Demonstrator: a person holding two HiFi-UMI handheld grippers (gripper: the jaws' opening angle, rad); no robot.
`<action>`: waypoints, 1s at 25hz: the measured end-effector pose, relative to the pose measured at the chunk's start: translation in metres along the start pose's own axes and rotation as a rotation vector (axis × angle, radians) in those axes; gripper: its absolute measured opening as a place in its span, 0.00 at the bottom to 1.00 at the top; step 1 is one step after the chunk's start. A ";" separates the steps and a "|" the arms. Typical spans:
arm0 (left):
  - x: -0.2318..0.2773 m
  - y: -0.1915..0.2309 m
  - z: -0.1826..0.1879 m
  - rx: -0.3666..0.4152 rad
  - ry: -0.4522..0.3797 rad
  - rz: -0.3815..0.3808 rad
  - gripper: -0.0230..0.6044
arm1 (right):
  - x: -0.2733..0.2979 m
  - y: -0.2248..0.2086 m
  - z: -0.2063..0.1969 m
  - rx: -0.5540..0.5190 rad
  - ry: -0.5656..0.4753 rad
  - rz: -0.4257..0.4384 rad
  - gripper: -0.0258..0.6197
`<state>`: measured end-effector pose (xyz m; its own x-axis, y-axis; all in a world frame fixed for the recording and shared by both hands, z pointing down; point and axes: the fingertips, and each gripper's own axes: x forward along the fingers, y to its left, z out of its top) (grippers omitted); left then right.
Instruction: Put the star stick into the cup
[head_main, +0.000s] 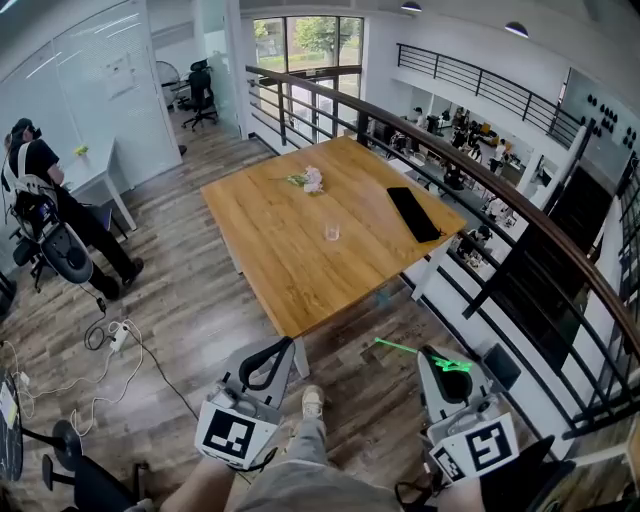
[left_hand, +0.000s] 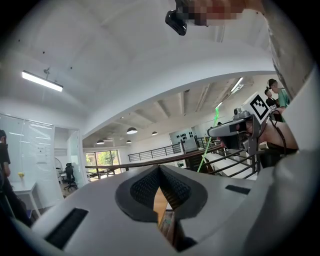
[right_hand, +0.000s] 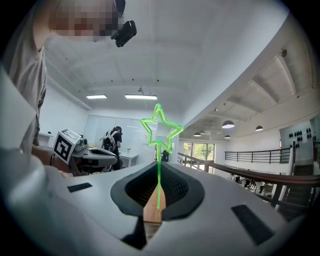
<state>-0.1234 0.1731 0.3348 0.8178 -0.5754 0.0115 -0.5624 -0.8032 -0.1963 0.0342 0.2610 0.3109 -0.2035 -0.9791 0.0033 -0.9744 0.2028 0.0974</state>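
Note:
A thin green star stick (head_main: 405, 349) is pinched in my right gripper (head_main: 426, 353), which is shut on it low at the right, off the table's near corner. In the right gripper view the star (right_hand: 161, 129) rises upright from the closed jaws of my right gripper (right_hand: 159, 166). A small clear cup (head_main: 331, 232) stands upright near the middle of the wooden table (head_main: 270, 250), well ahead of both grippers. My left gripper (head_main: 289, 343) hangs low at the left with jaws together and nothing in them; the left gripper view shows my left gripper (left_hand: 159, 170) shut.
On the table lie a small bunch of flowers (head_main: 309, 180) at the far side and a flat black slab (head_main: 413, 213) near the right edge. A railing (head_main: 520, 210) runs along the right. A person (head_main: 45, 190) with a backpack stands far left; cables (head_main: 110, 340) lie on the floor.

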 end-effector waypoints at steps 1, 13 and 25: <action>0.006 0.003 -0.001 -0.002 -0.001 -0.002 0.06 | 0.005 -0.005 -0.002 -0.002 0.005 -0.003 0.10; 0.114 0.077 -0.026 -0.016 0.019 -0.024 0.06 | 0.117 -0.076 -0.014 -0.007 0.038 -0.033 0.10; 0.230 0.176 -0.045 -0.024 0.042 -0.035 0.06 | 0.265 -0.146 -0.013 -0.026 0.083 -0.035 0.10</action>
<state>-0.0396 -0.1079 0.3466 0.8317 -0.5521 0.0594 -0.5363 -0.8264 -0.1715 0.1241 -0.0287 0.3101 -0.1598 -0.9838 0.0818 -0.9777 0.1691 0.1248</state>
